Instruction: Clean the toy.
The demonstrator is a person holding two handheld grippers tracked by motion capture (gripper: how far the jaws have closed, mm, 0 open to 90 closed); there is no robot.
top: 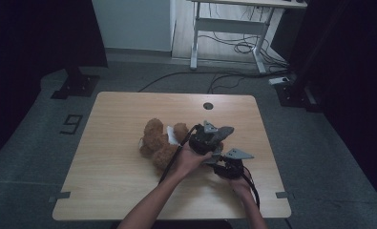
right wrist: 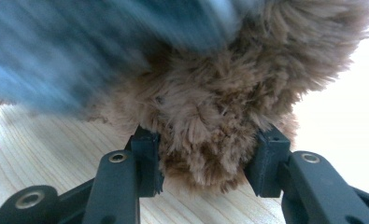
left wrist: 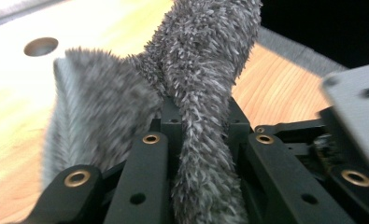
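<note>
Both grippers work a brown teddy bear (top: 161, 141) and a grey fuzzy cloth (left wrist: 191, 88) at the table's (top: 105, 167) middle.

The bear lies just left of centre, its limbs toward three o'clock. The left gripper (top: 206, 139) has its jaws closed narrow on a twisted strand of the cloth. The right gripper (right wrist: 203, 161) has its jaws set wide around a tuft of the bear's fur, touching both sides; whether they truly pinch it cannot be told. Judged from this, the cloth should be pulled slowly while the bear is held steady, lest fur tear loose. Both forearms enter from six o'clock, the left one reaching across toward one o'clock, with the right hand (top: 241, 183) low beside it.
</note>
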